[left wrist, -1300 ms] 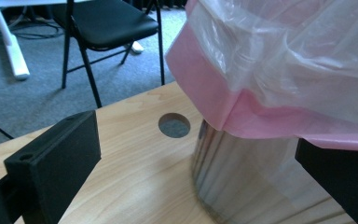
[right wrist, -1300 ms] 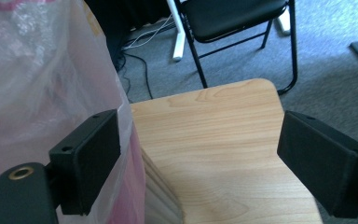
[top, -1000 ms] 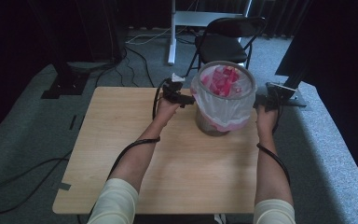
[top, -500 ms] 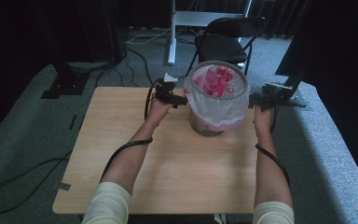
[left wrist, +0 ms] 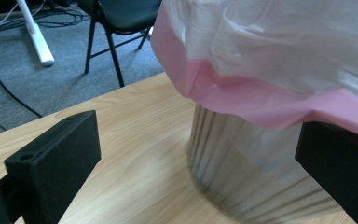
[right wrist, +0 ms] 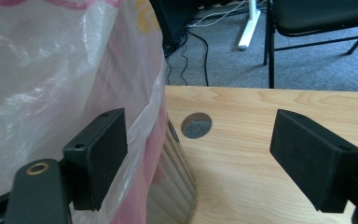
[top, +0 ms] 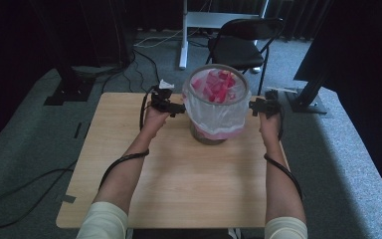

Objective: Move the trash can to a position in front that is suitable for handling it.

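High view looking forward and down over table (top: 179, 189), gripper views close in from opposite sides, all sharing bin (top: 218, 107) (left wrist: 242, 172) (right wrist: 172, 186)

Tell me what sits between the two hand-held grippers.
The bin with its white bag, seen in the high view, stands between the left gripper and right gripper.

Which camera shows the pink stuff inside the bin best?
The high view: it looks down into the open bin onto the pink contents. The left gripper view shows the bag's pink hem from outside; the right gripper view shows pink dimly through the bag.
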